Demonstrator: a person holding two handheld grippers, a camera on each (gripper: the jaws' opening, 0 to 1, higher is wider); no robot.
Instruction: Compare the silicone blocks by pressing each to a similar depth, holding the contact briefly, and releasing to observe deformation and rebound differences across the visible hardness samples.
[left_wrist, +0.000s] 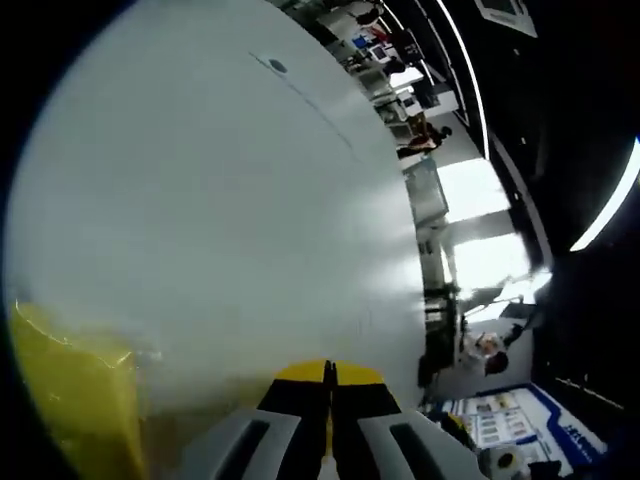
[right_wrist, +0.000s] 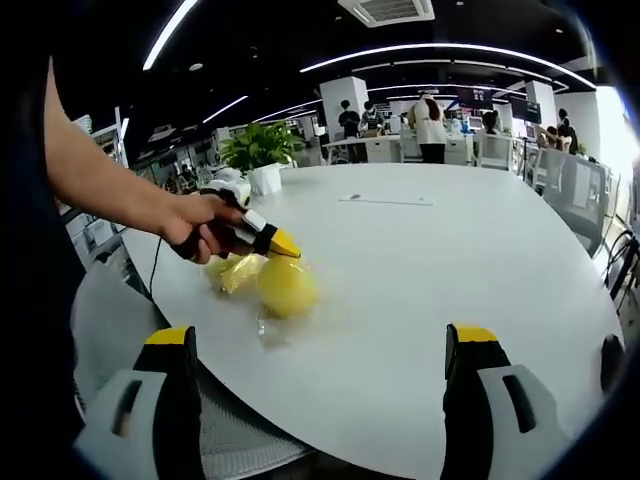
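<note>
In the left gripper view, the left tool (left_wrist: 328, 385) is seen clenched, its yellow tips drawn together with nothing between them. The white worktop (left_wrist: 220, 200) stretches ahead of the tips, and a blurred yellow silicone block (left_wrist: 65, 385) lies off to the left side of the tool, near but apart from it. The press is best made with the tips kept shut and brought squarely onto the block.

In the right gripper view, the right tool (right_wrist: 320, 345) is held released, jaws wide apart, well back from the samples. Ahead of it, the left tool is gripped by a hand (right_wrist: 200, 232), its tip just above the round yellow block (right_wrist: 287, 287); whether contact is made cannot be told. A slow, shallow descent is advised.
</note>
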